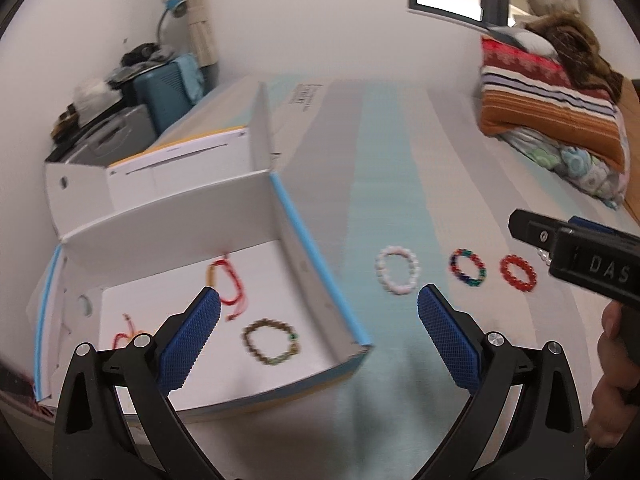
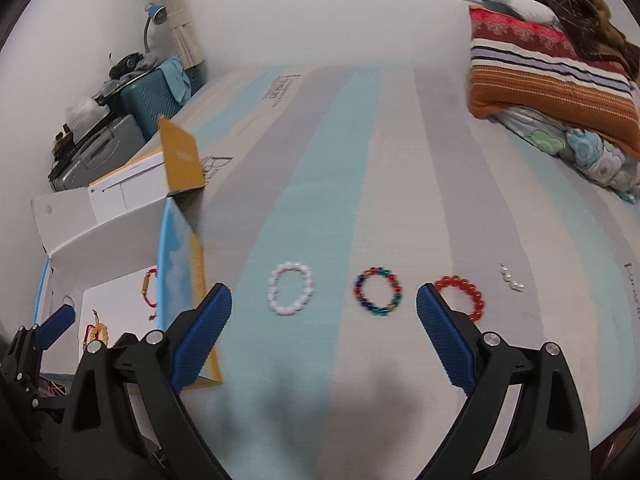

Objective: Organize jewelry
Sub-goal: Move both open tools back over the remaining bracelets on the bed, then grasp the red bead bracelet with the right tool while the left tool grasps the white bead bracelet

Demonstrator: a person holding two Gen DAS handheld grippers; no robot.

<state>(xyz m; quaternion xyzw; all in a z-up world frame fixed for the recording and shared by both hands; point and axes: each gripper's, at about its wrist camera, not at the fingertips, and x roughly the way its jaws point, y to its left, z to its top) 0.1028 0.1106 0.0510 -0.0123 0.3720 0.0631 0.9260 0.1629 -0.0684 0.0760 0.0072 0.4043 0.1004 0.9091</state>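
An open white box [image 1: 316, 264] with blue edges lies on the striped bed; inside are a brown bead bracelet [image 1: 272, 342], a red cord bracelet [image 1: 228, 284] and a red-gold charm [image 1: 128, 332]. On the bed to its right lie a white bead bracelet [image 1: 397, 269] [image 2: 291, 289], a multicoloured bracelet [image 1: 467, 267] [image 2: 378, 291], a red bead bracelet [image 1: 518, 273] [image 2: 466, 296] and a small pearl piece [image 2: 510, 278]. My left gripper [image 1: 318, 320] is open and empty over the box's right wall. My right gripper [image 2: 324, 312] is open and empty, just short of the bracelets.
The box lid [image 2: 182, 158] stands open at the back. Folded blankets and pillows [image 2: 552, 76] are piled at the bed's far right. Suitcases [image 1: 160, 96] and a blue lamp [image 1: 172, 8] stand beside the bed at left. The right gripper's body [image 1: 576, 256] shows in the left wrist view.
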